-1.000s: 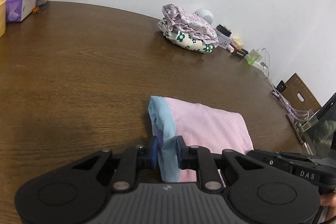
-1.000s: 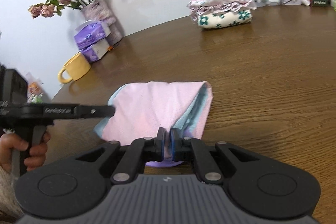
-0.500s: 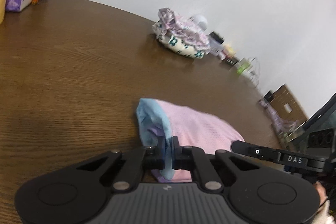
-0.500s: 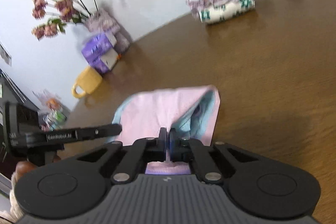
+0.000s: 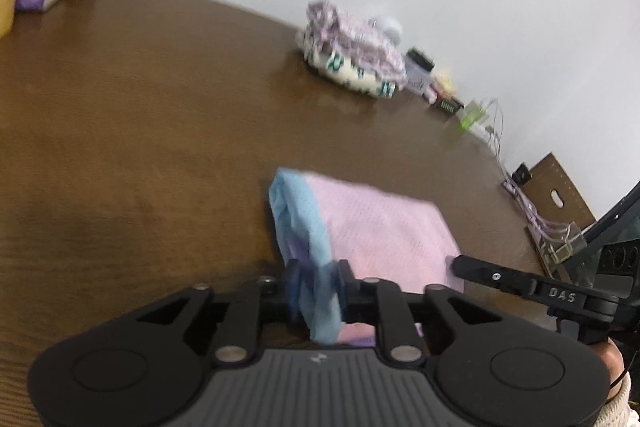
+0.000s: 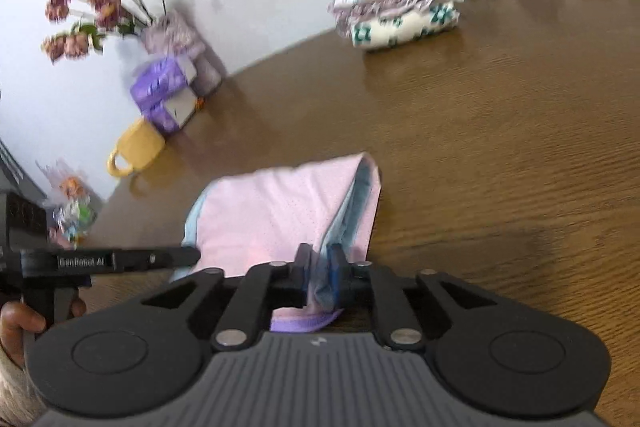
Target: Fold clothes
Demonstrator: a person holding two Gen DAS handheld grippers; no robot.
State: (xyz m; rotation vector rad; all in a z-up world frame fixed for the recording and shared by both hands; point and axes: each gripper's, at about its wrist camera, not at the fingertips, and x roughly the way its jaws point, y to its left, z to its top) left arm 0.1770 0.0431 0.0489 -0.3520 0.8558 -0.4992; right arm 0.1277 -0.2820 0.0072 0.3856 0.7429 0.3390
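Soft even daylight – motion blur throughout, fisheye-curved edges

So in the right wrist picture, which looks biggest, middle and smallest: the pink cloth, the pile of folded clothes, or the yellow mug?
1. Pink cloth: biggest, though it lies nearest the camera, which enlarges it.
2. Pile of folded clothes, farther back on the table.
3. Yellow mug: smallest.

A home: dried flowers (image 6: 86, 3), yellow mug (image 6: 136, 151), folded laundry (image 6: 400, 13) on wooden table (image 6: 500, 147).
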